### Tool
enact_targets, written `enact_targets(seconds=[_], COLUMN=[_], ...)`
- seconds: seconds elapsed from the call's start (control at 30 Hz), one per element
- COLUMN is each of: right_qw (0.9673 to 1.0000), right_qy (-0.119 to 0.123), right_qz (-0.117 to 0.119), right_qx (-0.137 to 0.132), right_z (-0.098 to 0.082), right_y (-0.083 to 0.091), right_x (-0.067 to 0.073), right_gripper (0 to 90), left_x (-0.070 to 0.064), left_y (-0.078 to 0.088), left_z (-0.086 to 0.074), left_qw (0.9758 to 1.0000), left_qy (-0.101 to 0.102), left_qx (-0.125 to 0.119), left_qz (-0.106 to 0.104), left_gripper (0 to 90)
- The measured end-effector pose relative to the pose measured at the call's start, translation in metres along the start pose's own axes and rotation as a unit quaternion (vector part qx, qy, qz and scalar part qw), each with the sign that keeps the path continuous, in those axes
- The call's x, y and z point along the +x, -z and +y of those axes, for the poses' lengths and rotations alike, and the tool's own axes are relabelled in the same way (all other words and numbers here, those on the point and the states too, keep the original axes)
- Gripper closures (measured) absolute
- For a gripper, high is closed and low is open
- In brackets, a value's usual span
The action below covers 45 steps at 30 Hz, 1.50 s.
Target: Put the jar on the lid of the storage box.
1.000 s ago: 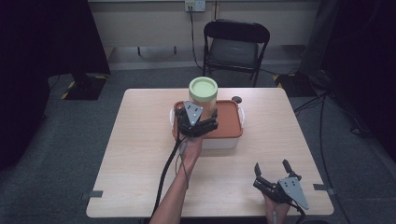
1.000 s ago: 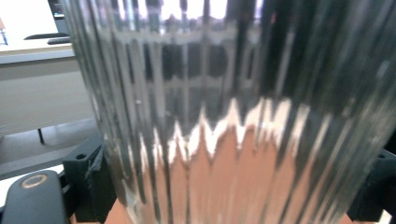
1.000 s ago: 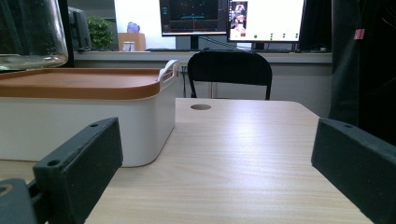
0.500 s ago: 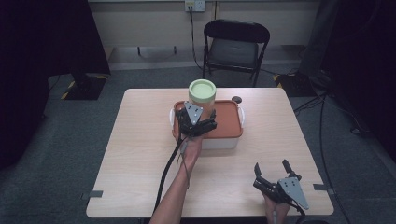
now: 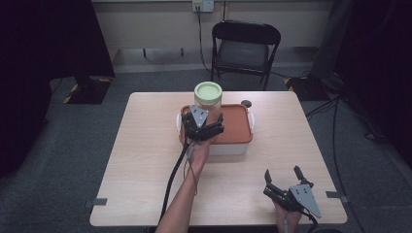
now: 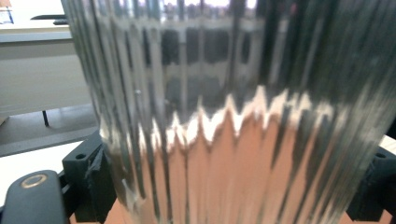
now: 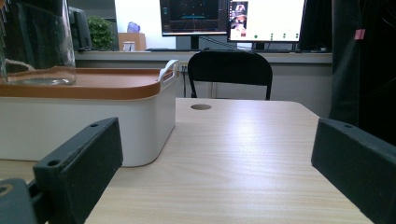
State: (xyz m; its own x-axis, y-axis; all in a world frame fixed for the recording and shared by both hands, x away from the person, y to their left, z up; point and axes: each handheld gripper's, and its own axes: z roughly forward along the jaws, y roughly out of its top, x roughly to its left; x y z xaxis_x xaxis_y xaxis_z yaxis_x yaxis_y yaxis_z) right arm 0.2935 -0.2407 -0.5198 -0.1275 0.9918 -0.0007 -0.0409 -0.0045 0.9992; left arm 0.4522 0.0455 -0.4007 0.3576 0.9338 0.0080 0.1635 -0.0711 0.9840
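A ribbed clear glass jar [image 5: 208,101] with a pale green lid is seen standing upright on the orange lid [image 5: 232,125] of a white box at the far middle of the surface [image 5: 145,170]. The left claw [image 5: 204,127] is set at the jar's near side, its jaws apart flanking the glass; whether they touch cannot be told. The forearm is stretched forward. The right claw [image 5: 284,180] is held wide apart, low at the near right
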Motion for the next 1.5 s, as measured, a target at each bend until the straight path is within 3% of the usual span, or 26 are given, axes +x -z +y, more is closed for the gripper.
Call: enact_targets(seconds=[0.9,1.5], right_qw=[1.0000,1.0000], right_qy=[0.000,0.000], right_qz=[-0.001,-0.001], right_qx=[0.000,0.000], right_z=[0.0000,0.0000], right_y=[0.0000,0.0000], right_x=[0.0001,0.0001], right_gripper=[1.3,1.3], left_x=[0.0010,0.0022], left_y=[0.0002,0.0007], left_z=[0.0021,0.0013], left_qw=[0.9999,1.0000], left_qy=[0.009,0.003], left_qx=[0.011,-0.004], left_qz=[-0.002,-0.005], left_gripper=[11.1,9.7])
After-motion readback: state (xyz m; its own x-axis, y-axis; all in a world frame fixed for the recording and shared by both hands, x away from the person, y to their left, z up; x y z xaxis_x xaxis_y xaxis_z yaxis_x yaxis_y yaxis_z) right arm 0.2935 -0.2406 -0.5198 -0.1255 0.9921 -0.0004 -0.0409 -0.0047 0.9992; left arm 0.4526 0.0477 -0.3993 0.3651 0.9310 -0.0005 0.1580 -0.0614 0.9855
